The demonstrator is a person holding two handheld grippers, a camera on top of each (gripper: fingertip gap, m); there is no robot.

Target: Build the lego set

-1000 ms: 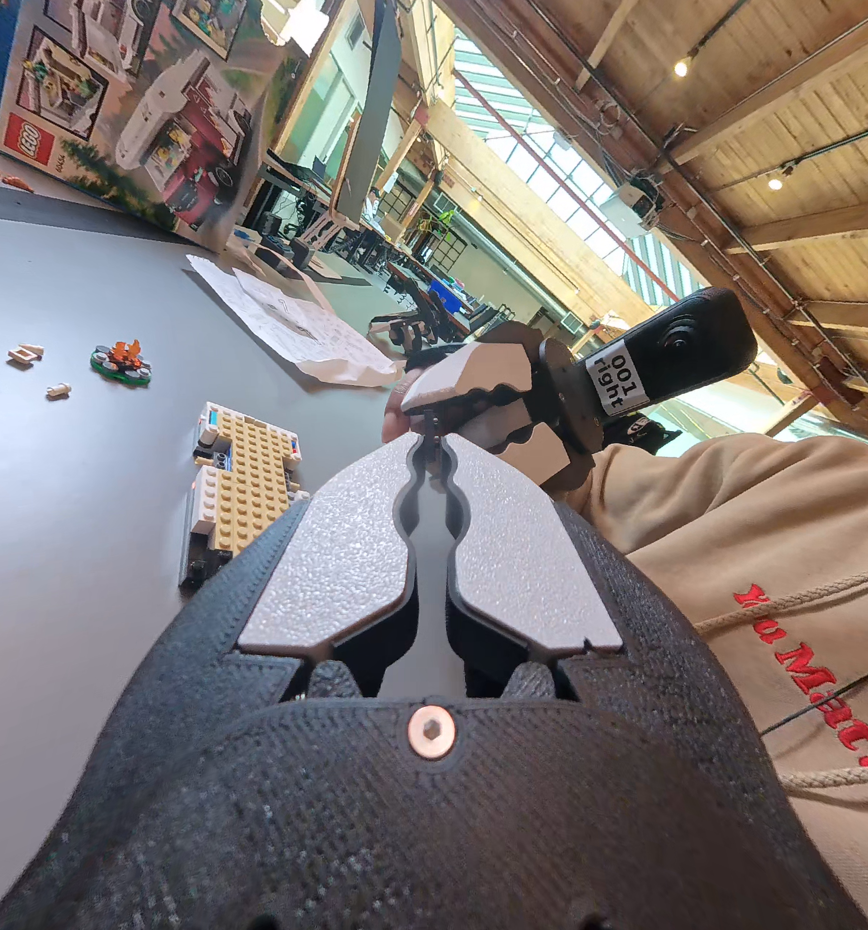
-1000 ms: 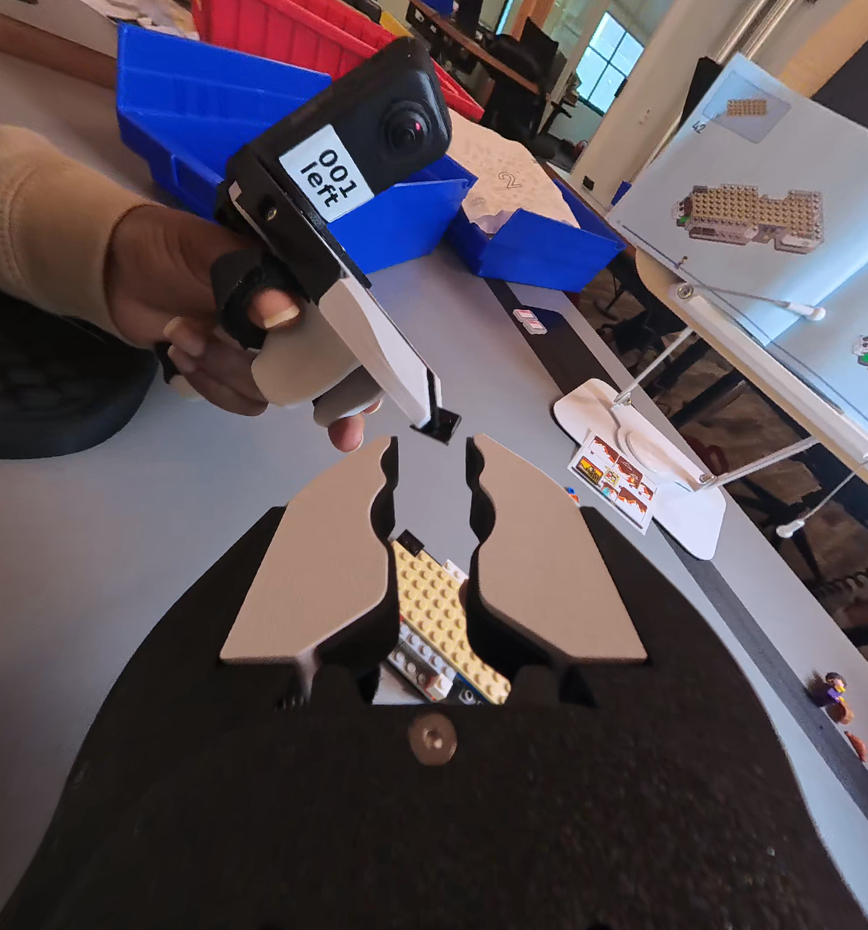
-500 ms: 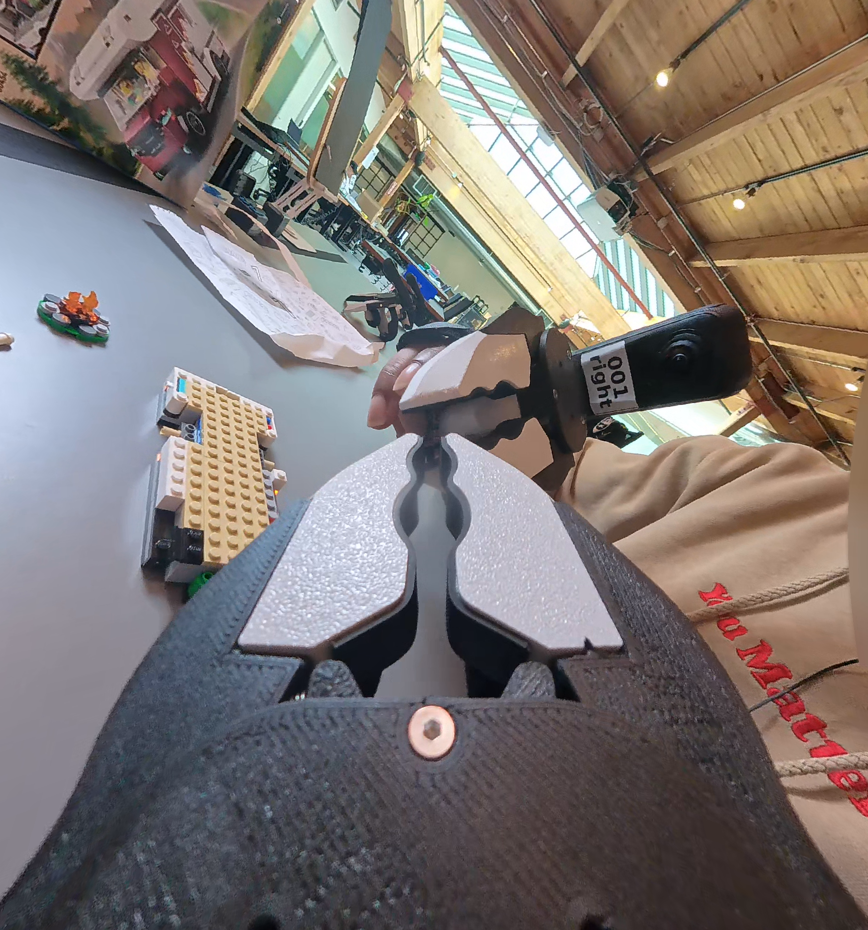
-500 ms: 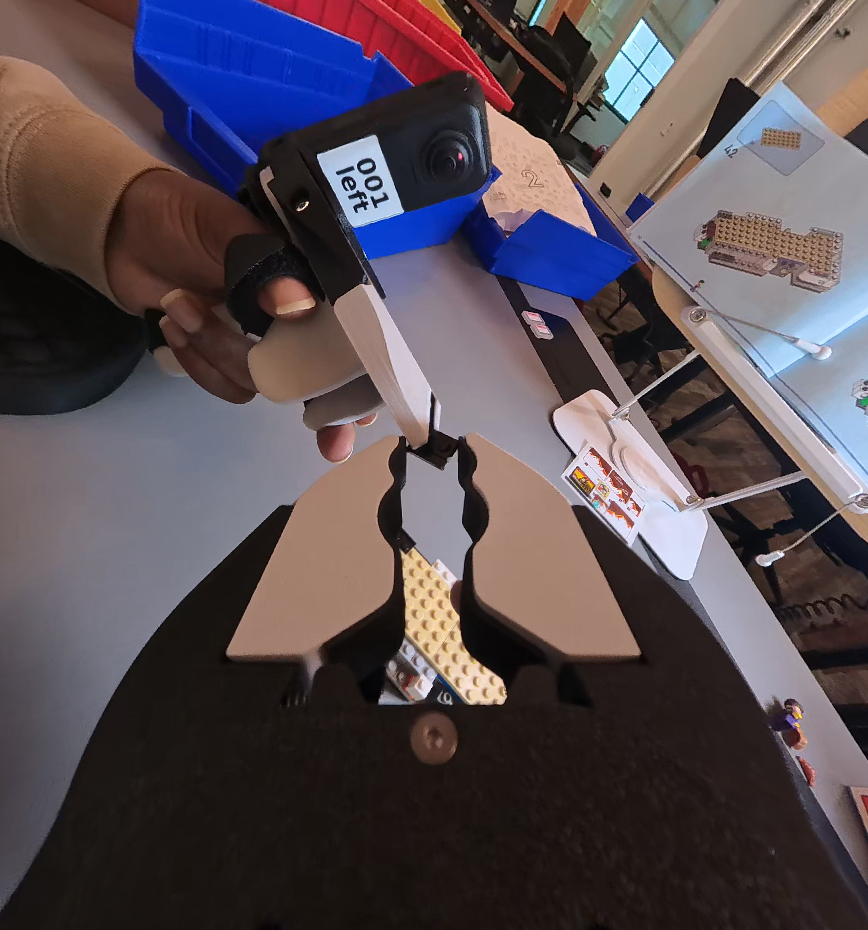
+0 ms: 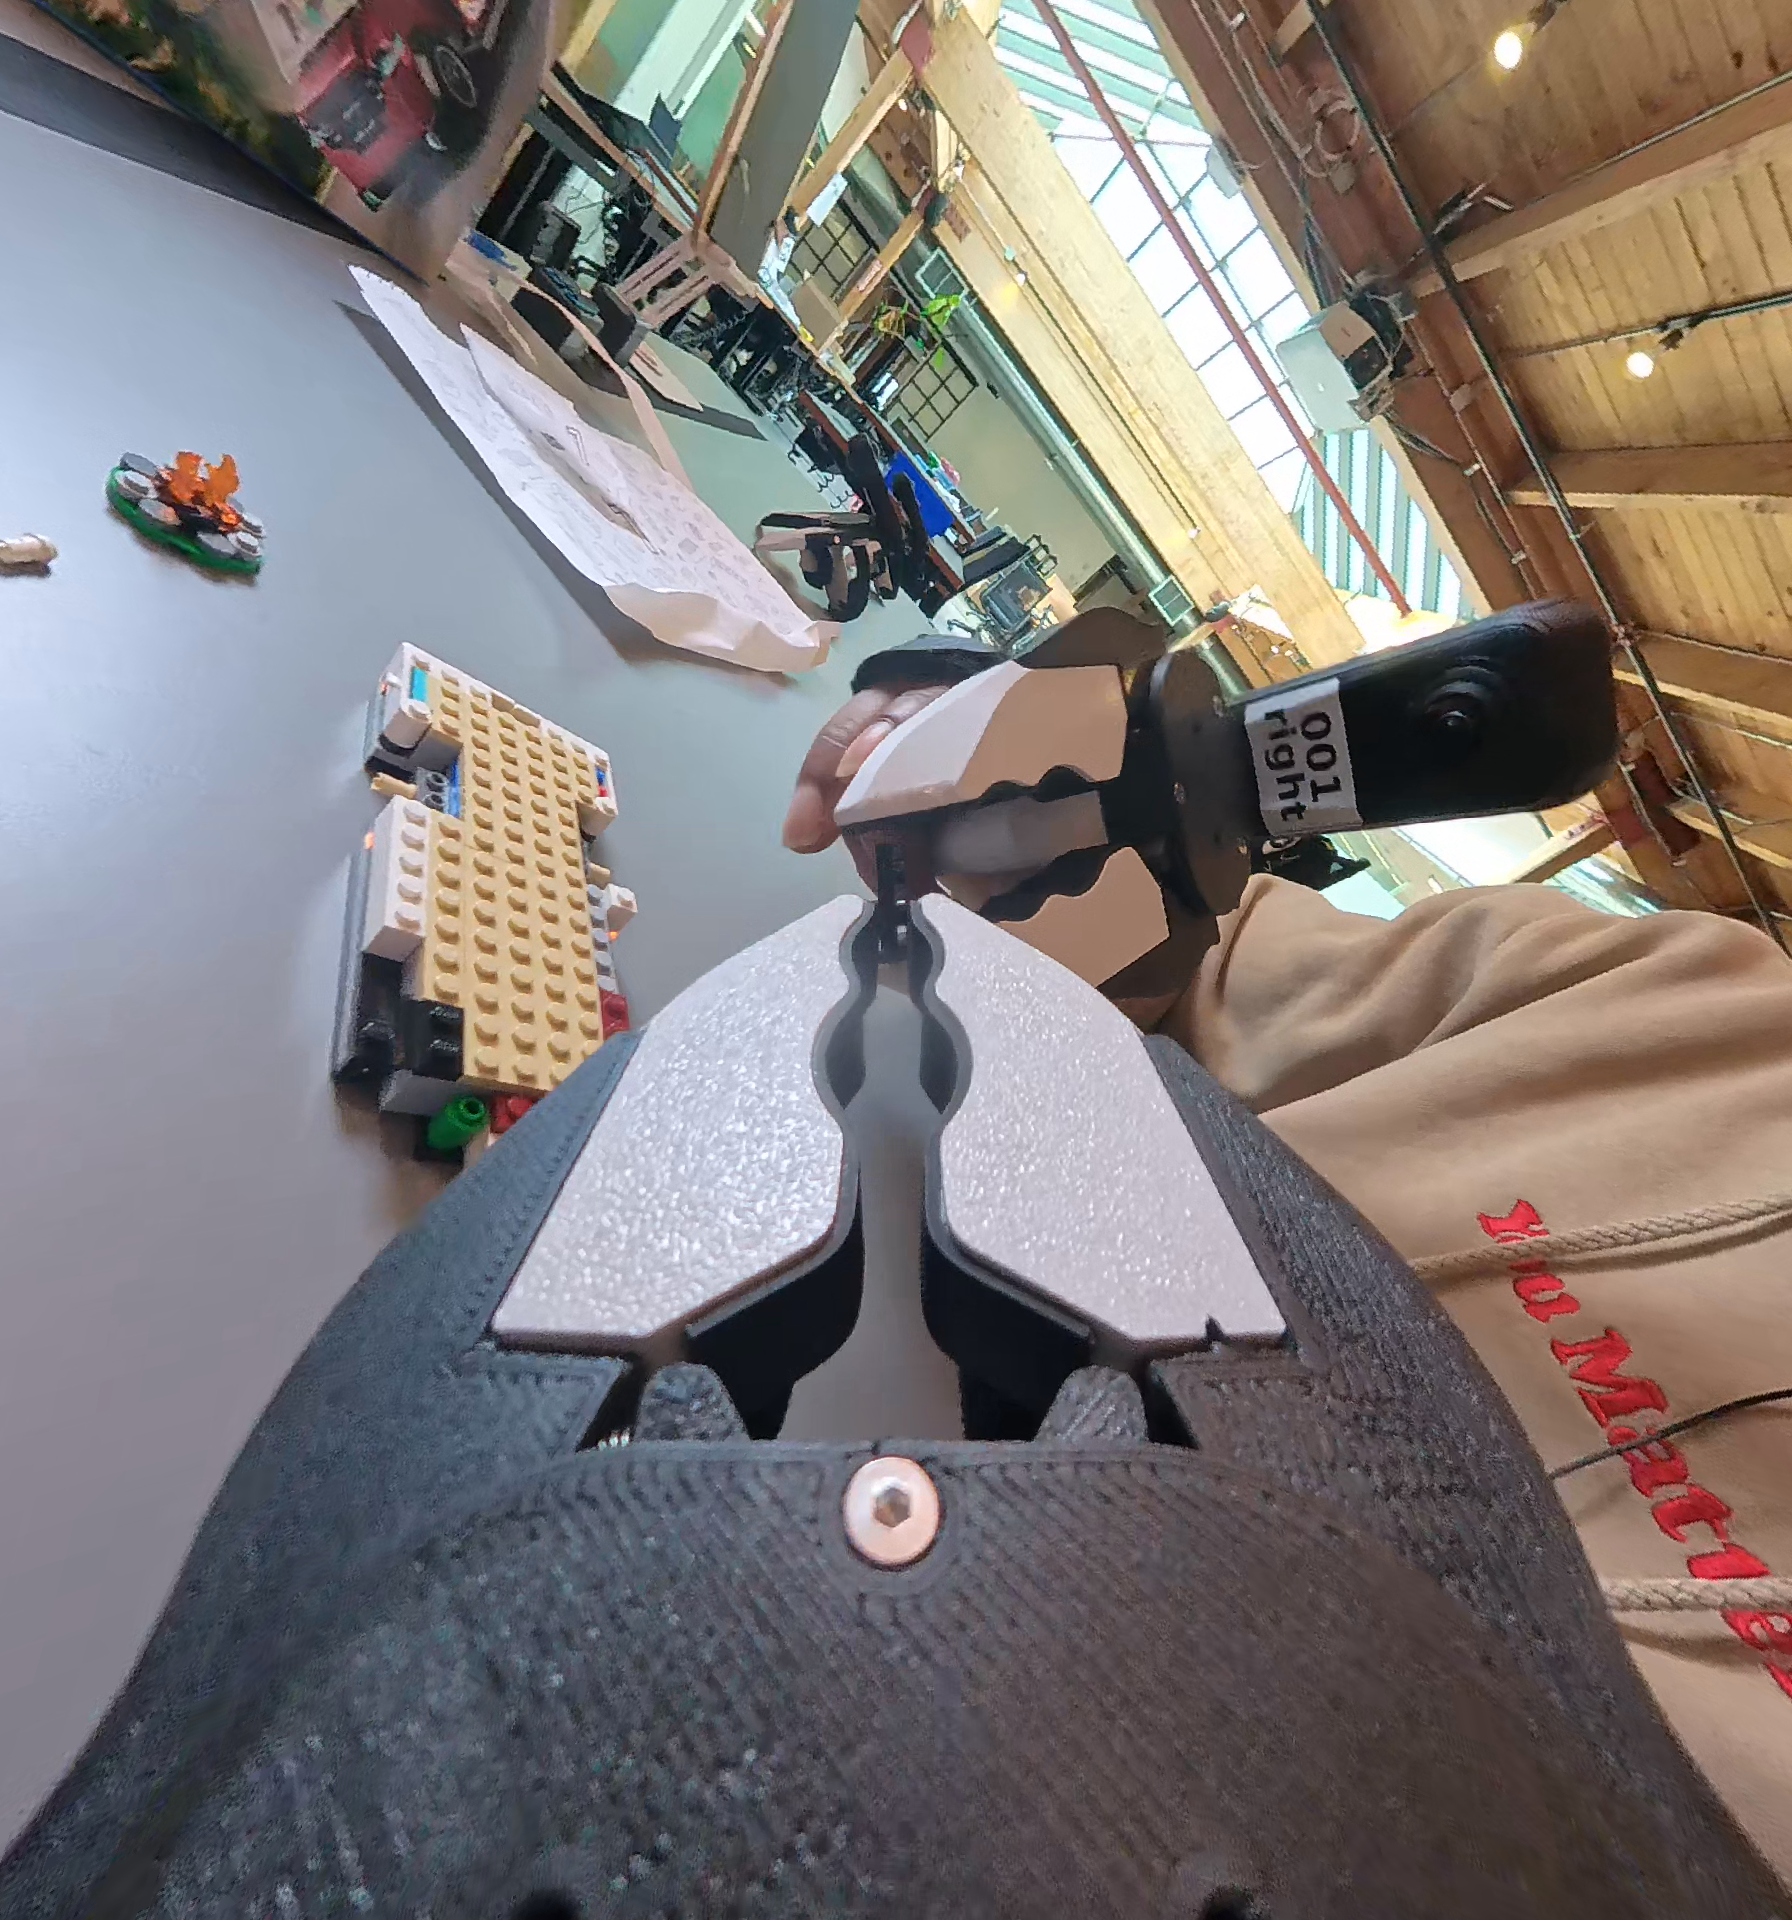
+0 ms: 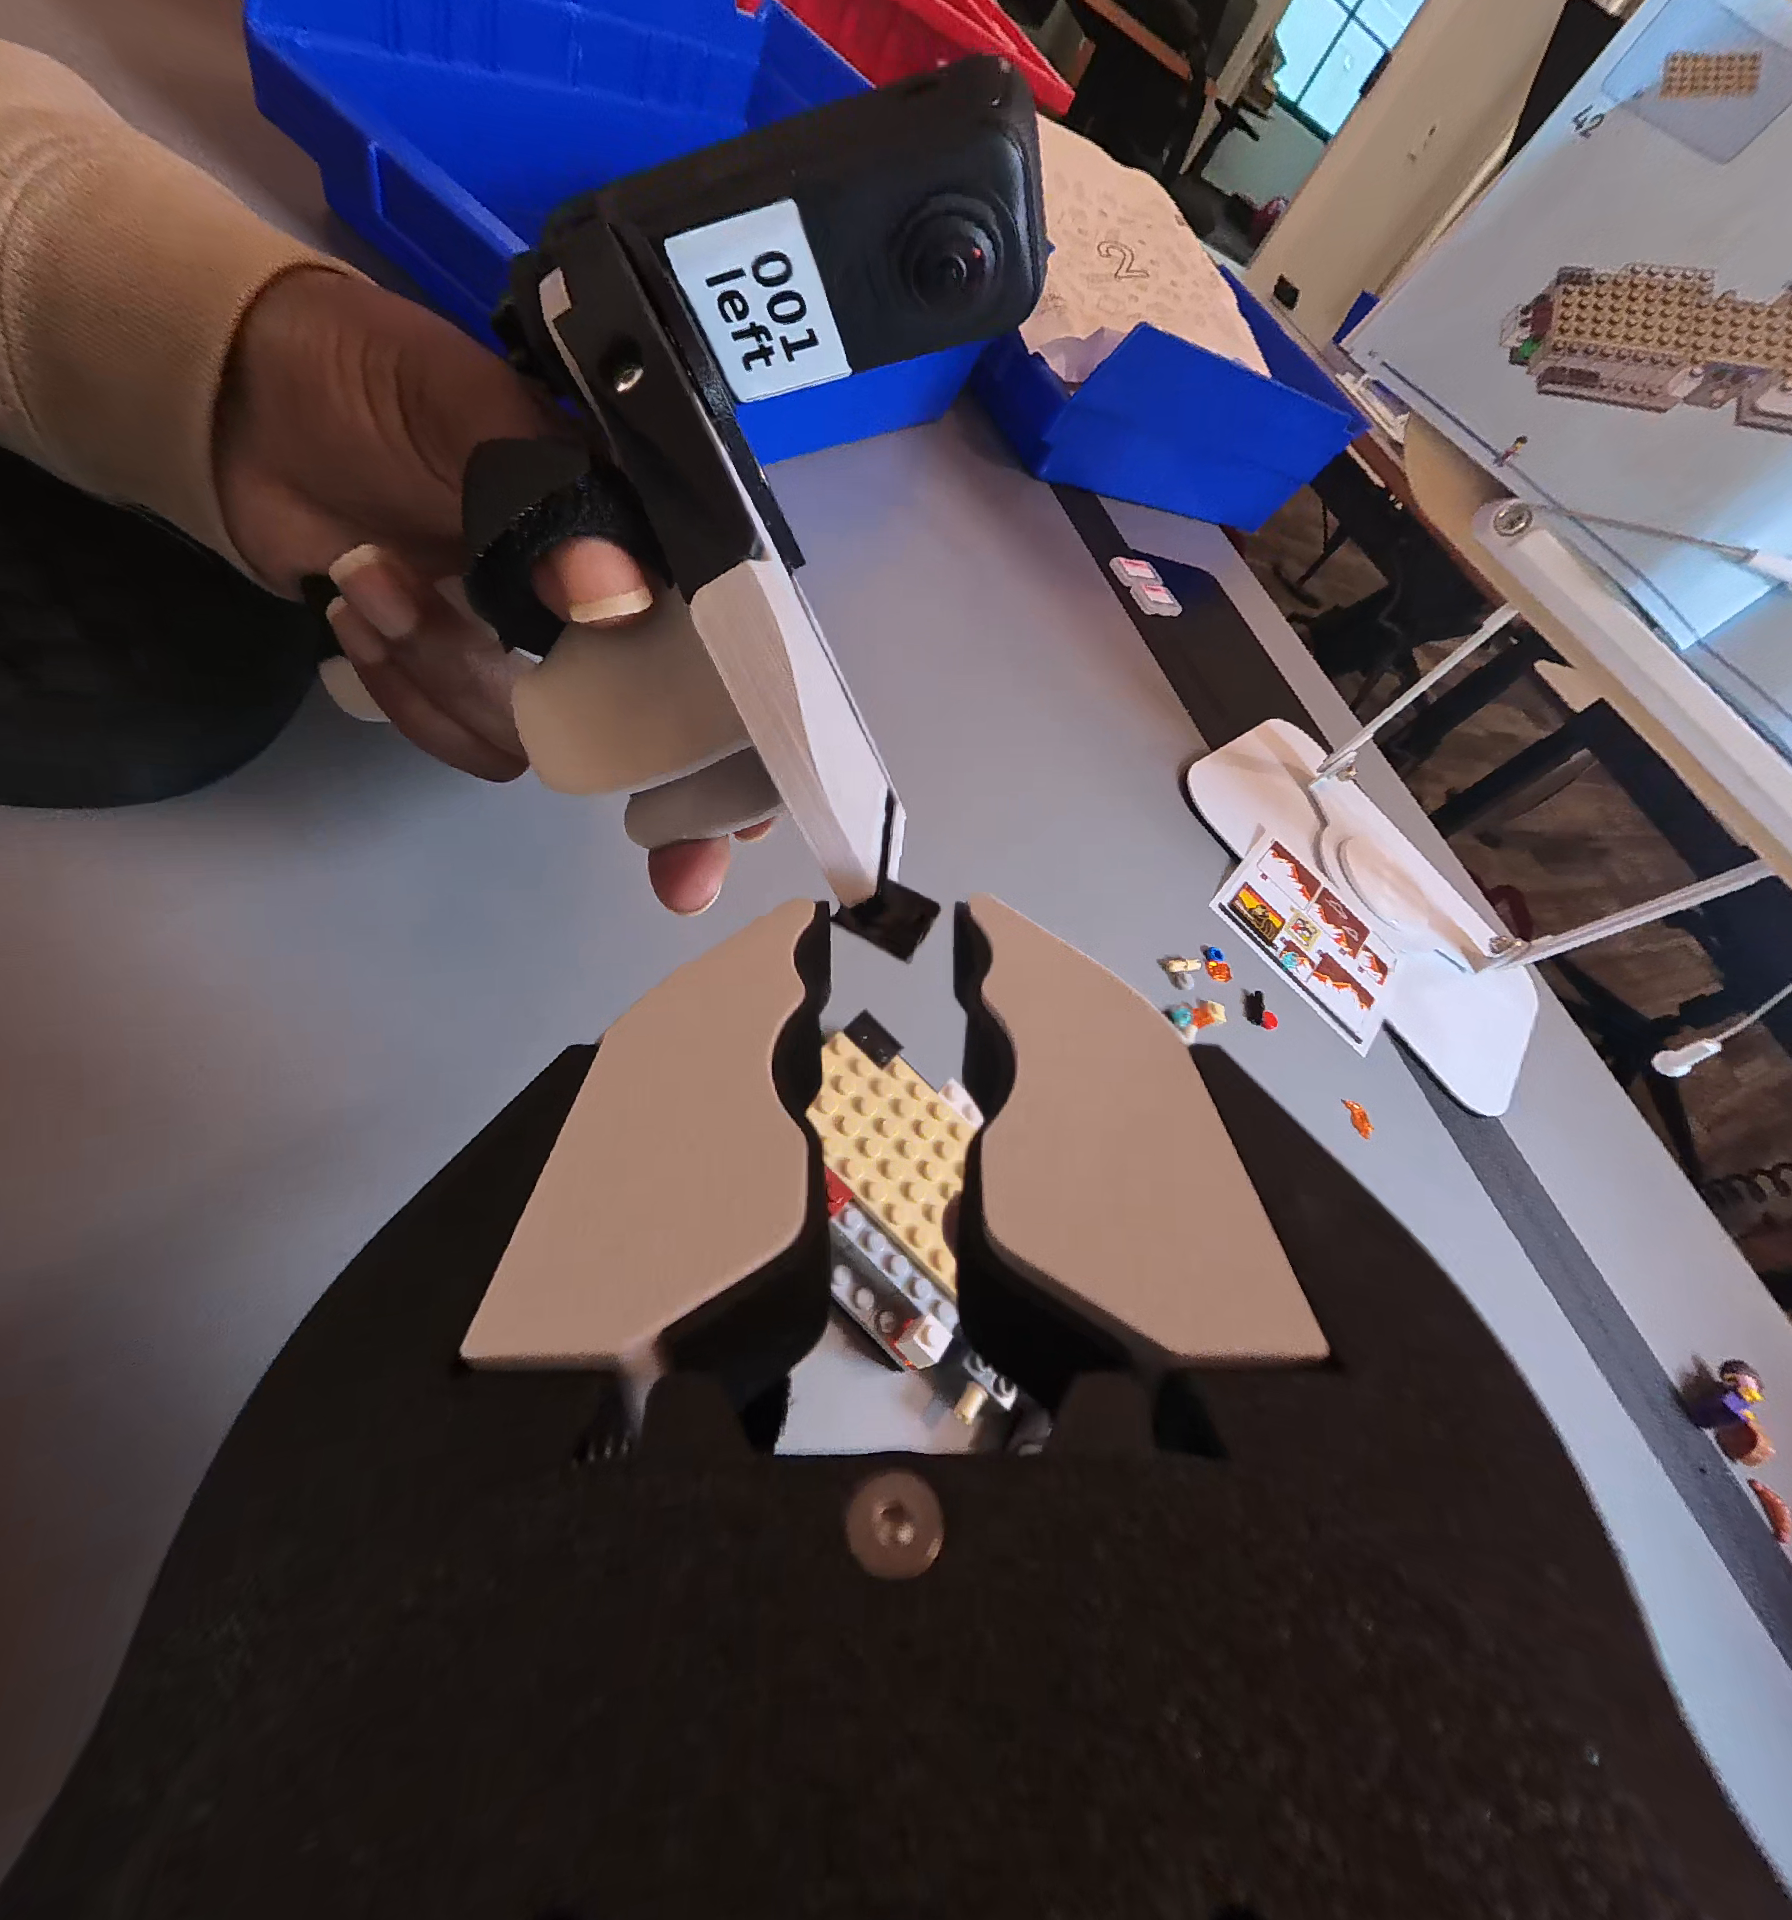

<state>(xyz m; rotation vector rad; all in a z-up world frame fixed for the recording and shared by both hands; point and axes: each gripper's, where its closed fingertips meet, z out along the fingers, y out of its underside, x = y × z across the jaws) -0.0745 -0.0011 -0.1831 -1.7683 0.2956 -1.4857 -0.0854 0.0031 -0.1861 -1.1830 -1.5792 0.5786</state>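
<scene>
A small black flat piece (image 6: pixel 887 925) is pinched at the tips of the left gripper (image 5: pixel 890 920), whose jaws are closed on it with both pads pressing; in the left wrist view it shows only edge-on as a thin dark sliver, so its shape is hard to read there. In the right wrist view the same piece sits between the tips of the right gripper (image 6: pixel 892 920), whose jaws stand apart with a visible gap on each side of it, gripping nothing. Below and behind the right jaws lies a tan studded brick build (image 5: pixel 497 883) on the grey bench (image 5: pixel 92 935); the right gripper's body hides most of it in that view, and the left gripper's body cuts off its near corner. To the right of the right jaws lie tiny loose pieces (image 6: pixel 1214 987), too small to identify, beside a sticker sheet (image 6: pixel 1302 951) on a white stand base (image 6: pixel 1474 1029). Beyond the left gripper's camera stand blue bins (image 6: pixel 1172 426). Left of the left jaws sit a small green-and-orange campfire model (image 5: pixel 185 509) and a paper bag (image 5: pixel 601 509).
</scene>
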